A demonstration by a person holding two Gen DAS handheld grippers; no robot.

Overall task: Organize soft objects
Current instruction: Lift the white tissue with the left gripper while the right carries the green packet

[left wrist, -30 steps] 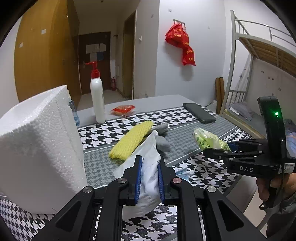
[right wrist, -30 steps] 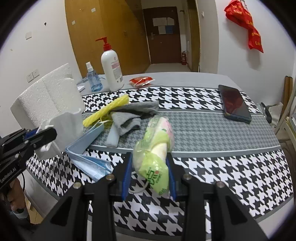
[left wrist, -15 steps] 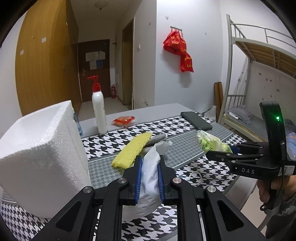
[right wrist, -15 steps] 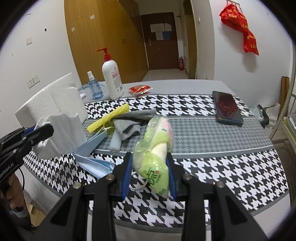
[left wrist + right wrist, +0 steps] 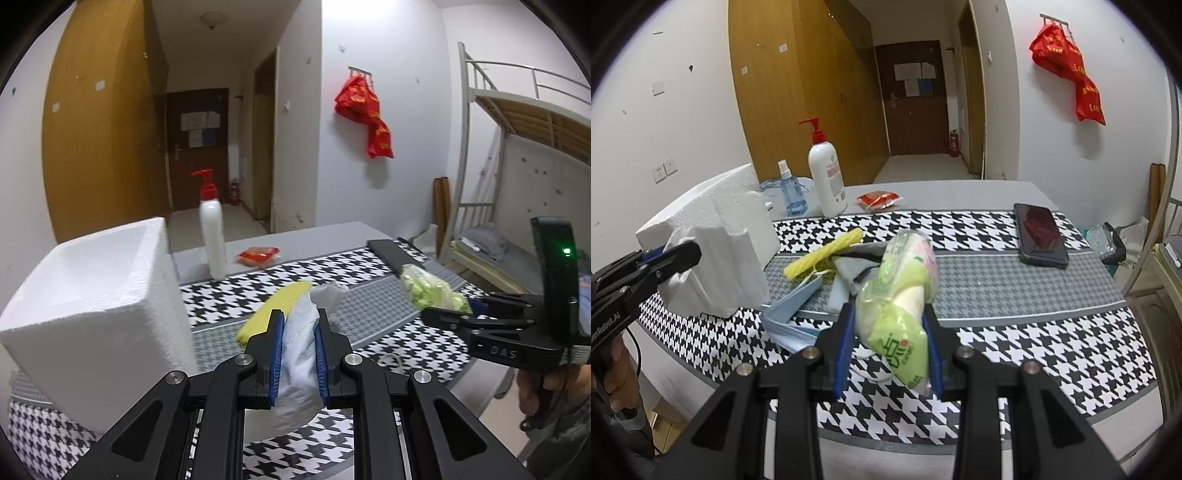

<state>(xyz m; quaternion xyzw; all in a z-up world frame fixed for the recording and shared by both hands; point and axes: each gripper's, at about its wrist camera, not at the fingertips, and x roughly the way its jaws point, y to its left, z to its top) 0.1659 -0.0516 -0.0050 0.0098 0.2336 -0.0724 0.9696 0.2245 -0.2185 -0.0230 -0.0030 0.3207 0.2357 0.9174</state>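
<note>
My left gripper (image 5: pixel 298 321) is shut on a white tissue pack (image 5: pixel 300 354) and holds it above the table's near edge, right of the white foam box (image 5: pixel 92 310). My right gripper (image 5: pixel 892 314) is shut on a green tissue packet (image 5: pixel 901 295), lifted over the front of the table. The right gripper with its packet (image 5: pixel 428 291) shows at right in the left wrist view. The left gripper and white pack (image 5: pixel 716 273) show at left in the right wrist view. A yellow cloth (image 5: pixel 823 253), grey cloths (image 5: pixel 849 266) and a blue face mask (image 5: pixel 794 314) lie mid-table.
A houndstooth cloth (image 5: pixel 1052 343) covers the table. A pump bottle (image 5: pixel 827 173), blue spray bottle (image 5: pixel 792 192) and red packet (image 5: pixel 877 199) stand at the back. A phone (image 5: pixel 1039 234) lies at the back right. A bunk bed (image 5: pixel 517 166) is to the right.
Both grippers have risen and pulled back from the table with their packs still held. The foam box's open top has come into the left wrist view.
</note>
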